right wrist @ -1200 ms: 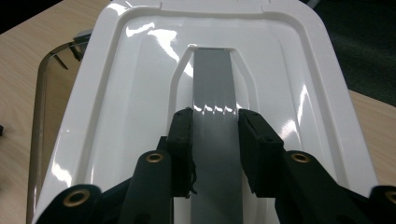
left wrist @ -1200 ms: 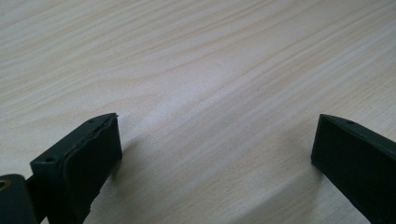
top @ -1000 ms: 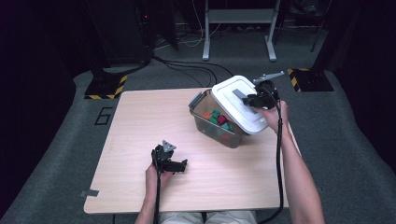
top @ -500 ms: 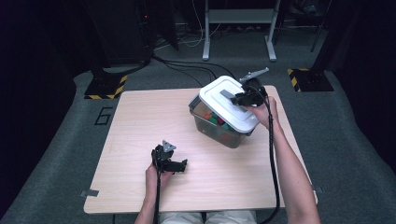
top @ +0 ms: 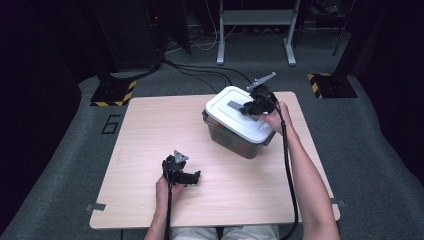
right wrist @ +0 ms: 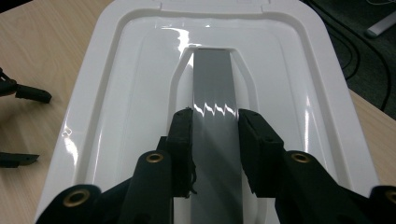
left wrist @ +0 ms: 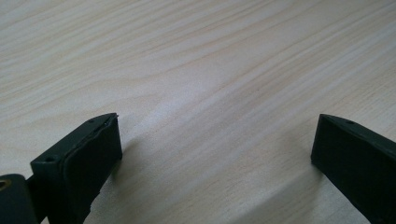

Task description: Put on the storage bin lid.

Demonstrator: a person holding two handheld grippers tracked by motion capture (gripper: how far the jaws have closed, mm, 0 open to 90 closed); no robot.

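A clear plastic bin (top: 235, 141) stands on the right half of the wooden table (top: 150, 130). Its white lid (top: 235, 116) (right wrist: 126, 93) lies across the top of the bin. My right gripper (top: 249, 108) (right wrist: 215, 122) is shut on the lid's grey handle strip (right wrist: 212, 88), one jaw on each side of it. My left gripper (top: 191, 178) (left wrist: 215, 140) rests low over the bare table near the front edge, open, with nothing between its jaws. It also appears far off in the right gripper view, as the left gripper (right wrist: 23, 126).
Small coloured things show dimly through the bin's wall. Cables (top: 200, 75) run over the grey floor behind the table, and a metal stand (top: 255, 30) is farther back. Yellow-black striped bases (top: 112, 93) sit on the floor beside the table's far corners.
The right gripper has carried the lid leftward and down, from off the bin's right side to squarely over its top. The left gripper has stayed put.
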